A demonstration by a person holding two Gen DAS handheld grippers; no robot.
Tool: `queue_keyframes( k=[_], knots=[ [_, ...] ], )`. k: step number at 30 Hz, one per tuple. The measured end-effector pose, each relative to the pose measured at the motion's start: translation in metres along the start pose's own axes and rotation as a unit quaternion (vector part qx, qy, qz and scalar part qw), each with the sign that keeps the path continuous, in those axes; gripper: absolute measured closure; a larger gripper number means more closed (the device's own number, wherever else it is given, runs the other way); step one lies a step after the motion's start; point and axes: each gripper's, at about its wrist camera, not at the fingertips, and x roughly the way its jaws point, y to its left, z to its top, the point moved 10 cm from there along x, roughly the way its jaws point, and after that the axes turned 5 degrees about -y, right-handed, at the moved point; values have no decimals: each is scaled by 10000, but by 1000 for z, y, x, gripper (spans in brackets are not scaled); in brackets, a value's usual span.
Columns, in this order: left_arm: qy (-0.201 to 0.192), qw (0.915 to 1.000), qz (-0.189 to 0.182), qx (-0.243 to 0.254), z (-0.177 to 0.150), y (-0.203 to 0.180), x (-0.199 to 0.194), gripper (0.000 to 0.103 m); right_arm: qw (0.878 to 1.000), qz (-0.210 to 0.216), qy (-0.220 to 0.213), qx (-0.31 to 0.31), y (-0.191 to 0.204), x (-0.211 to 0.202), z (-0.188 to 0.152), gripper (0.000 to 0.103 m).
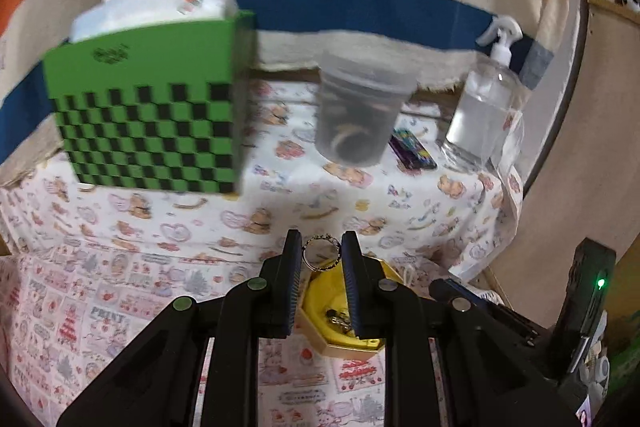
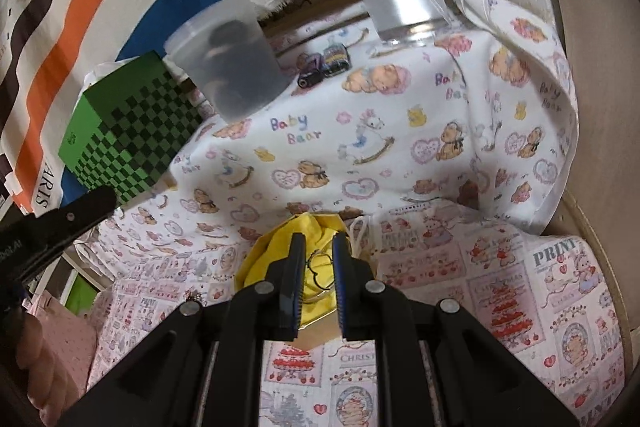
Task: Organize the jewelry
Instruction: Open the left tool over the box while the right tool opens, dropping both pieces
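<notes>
Left wrist view: the left gripper pinches a beaded ring above the yellow tray, while the right gripper holds thin wire jewelry over it, a plastic cup beyond.

Right gripper over the yellow tray

The right gripper pinches a thin wire ring between its fingertips above the yellow tray; a green checkered box and frosted cup stand beyond.
</notes>
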Motion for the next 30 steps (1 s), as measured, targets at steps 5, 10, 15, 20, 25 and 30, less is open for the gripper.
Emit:
queue_keyframes(
  k=[5,10,15,20,25,30],
  knots=[
    [395,9990,-79,169,-18,-12,28,84,9978,463,337,325,-6,7,-3,90],
    [650,9977,-199,80,-33,-16,46,84,9930,841,533,641,-8,18,-9,90],
    [813,9965,-193,-21,-43,-8,58,84,9879,1125,755,751,-2,32,-21,90],
    [853,9963,-16,-43,-50,5,67,84,9894,1028,870,536,8,42,-28,90],
    [843,9964,75,36,-53,8,71,84,9900,1027,848,461,11,41,-30,90],
    [820,9966,64,93,-53,5,72,84,9884,1105,870,579,8,40,-30,90]
  ],
)
